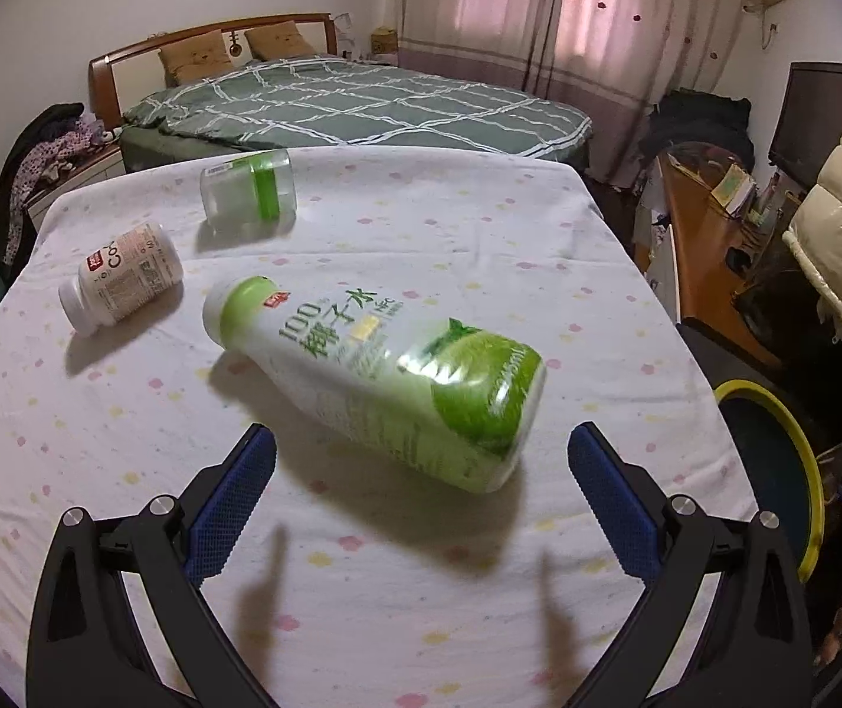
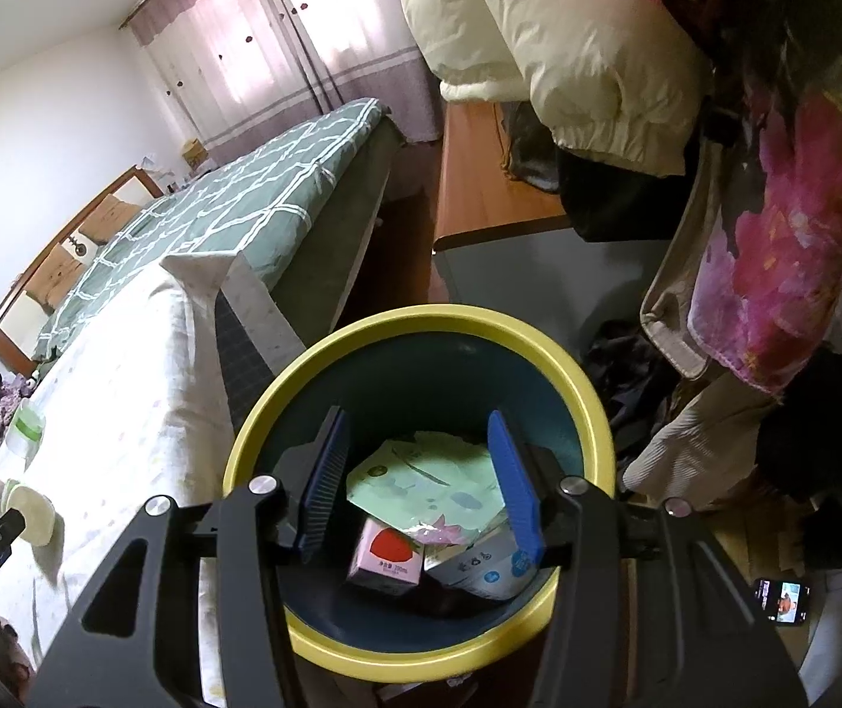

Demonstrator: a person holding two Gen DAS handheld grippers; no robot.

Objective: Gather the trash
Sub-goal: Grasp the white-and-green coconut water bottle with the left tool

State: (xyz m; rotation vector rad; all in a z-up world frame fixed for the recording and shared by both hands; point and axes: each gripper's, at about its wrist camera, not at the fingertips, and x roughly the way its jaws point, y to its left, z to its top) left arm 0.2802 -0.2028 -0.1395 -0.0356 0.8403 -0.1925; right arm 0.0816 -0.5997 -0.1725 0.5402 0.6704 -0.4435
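Note:
A green and white coconut water bottle [image 1: 379, 371] lies on its side on the table, just ahead of and between the fingers of my open left gripper [image 1: 421, 442]. Behind it lie a small white and pink bottle [image 1: 123, 277] and a clear jar with a green band [image 1: 246, 189]. My right gripper [image 2: 418, 422] is open and empty above the yellow-rimmed bin [image 2: 586, 395], which holds a pale green packet [image 2: 421, 478], a pink carton [image 2: 388, 557] and a white and blue carton [image 2: 485, 569].
The table has a white dotted cloth [image 1: 361, 590]. The bin [image 1: 798, 448] stands off the table's right edge. A bed [image 1: 361, 100] is behind the table, a wooden desk [image 1: 698, 248] and hanging coats [image 2: 598, 47] to the right. A phone [image 2: 782, 600] lies on the floor.

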